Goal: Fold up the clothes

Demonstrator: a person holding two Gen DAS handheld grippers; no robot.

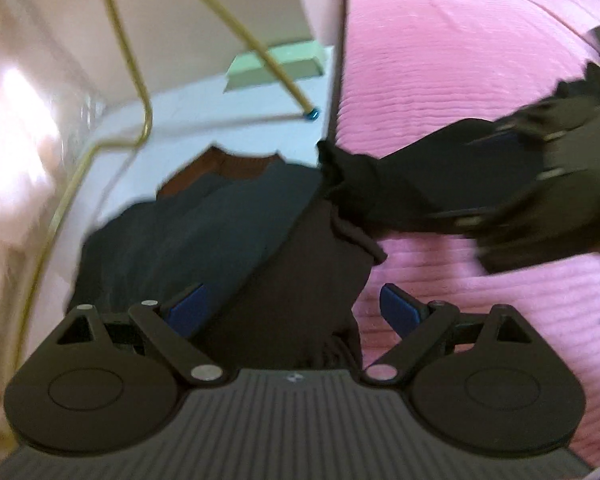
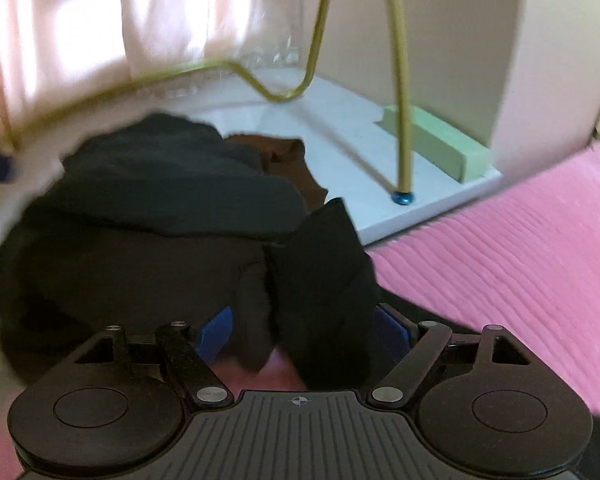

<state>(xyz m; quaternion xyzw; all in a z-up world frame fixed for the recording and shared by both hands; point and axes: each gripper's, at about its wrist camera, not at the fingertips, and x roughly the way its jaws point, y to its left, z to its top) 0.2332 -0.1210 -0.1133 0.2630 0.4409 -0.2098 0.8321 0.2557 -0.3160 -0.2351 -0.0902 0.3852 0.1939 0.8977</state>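
On the pink ribbed bedspread [image 1: 440,80] we see a dark knit sweater [image 1: 188,220], collar pointing away; both left tongs [image 1: 296,308] and right tongs [image 2: 304,330] apart, straddling its fabric.

Both pictures are blurry, like the cameras were shaking. Light comes through the pale curtain [image 2: 100,32], which glows very bright and white in spots. In the left view the curtain [image 1: 16,128] is a washed-out glare. The dark clothes [image 2: 160,208] look almost black, so folds are hard to see. The pink cover [image 1: 440,60] is softly lit. Straight things, like the gold rod [image 2: 400,80], bend near the round edges. The corners go black.
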